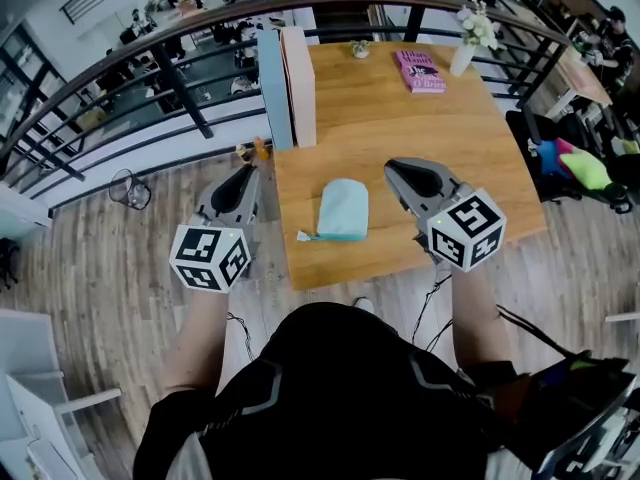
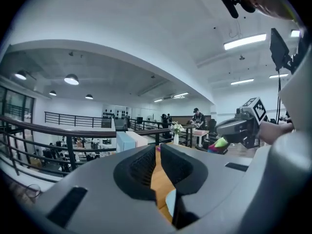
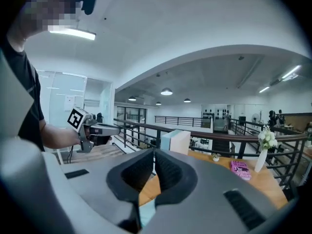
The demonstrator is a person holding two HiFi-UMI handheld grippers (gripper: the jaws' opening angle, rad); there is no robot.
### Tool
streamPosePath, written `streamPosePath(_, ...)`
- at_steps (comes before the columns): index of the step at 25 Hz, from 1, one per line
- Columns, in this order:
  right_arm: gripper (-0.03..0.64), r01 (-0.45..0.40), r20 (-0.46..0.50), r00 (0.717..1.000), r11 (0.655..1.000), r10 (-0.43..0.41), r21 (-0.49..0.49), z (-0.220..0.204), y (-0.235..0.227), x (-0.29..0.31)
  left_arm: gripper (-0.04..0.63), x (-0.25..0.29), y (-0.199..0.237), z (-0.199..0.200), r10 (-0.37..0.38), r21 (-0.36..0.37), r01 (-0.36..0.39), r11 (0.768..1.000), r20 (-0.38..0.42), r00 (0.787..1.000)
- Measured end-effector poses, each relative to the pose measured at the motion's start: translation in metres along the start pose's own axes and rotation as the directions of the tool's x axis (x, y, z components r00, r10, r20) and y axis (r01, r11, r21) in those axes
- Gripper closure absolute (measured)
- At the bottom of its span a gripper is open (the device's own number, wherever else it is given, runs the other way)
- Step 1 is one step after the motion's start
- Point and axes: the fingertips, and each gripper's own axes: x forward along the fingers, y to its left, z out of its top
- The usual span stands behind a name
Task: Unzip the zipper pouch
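Pale-teal fabric: the zipper pouch (image 1: 343,209) is laid flat on the wooden desk (image 1: 400,118), near its front edge. It lies between the two grippers and is touched by neither.
Zip tab: a small pale pull (image 1: 303,236) is seen at the pouch's near-left corner, turned toward the person, where it can be reached from the front.
Zip state: whether the teeth are closed or parted cannot be settled, as the seam is too small in the head view.
Left gripper (image 1: 247,171): held off the desk's left edge, over the floor (image 1: 110,258). Its fingers are drawn all but together, only a slit showing, with nothing between them.
Right gripper (image 1: 392,166): held above the desk just right of the pouch. Its fingers are pressed together at the tips and nothing is carried.
Stance: the pouch is flanked, probably so that one side can be steadied while the pull is drawn by the other.
Stage: a closed pouch awaiting a grip would be suited by this scene, and so would an opened one set free.
Far edge: a pink book (image 1: 420,71) and a vase (image 1: 462,56) are kept well apart from the pouch, clear of the working area.
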Motion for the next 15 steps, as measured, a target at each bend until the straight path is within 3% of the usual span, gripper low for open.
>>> streamPosePath(6,0.607,0.046,0.073,0.996,0.999,-0.046,0.007,0.025,0.003,-0.005,0.566,-0.018,0.003,0.019,0.021,-0.027,-0.02,0.999,0.048,0.999)
streamPosePath(10,0.607,0.092,0.081,0.993,0.996,-0.09,-0.021,0.033,0.002,-0.006,0.566,-0.025,0.011,0.025,0.078,-0.029,-0.076,0.997,0.062,0.995)
streamPosePath(15,0.609,0.106,0.092,0.991,0.993,-0.101,-0.049,0.04,0.008,-0.006,0.566,-0.031,0.015,0.023,0.085,-0.057,-0.083,0.995,0.051,0.995)
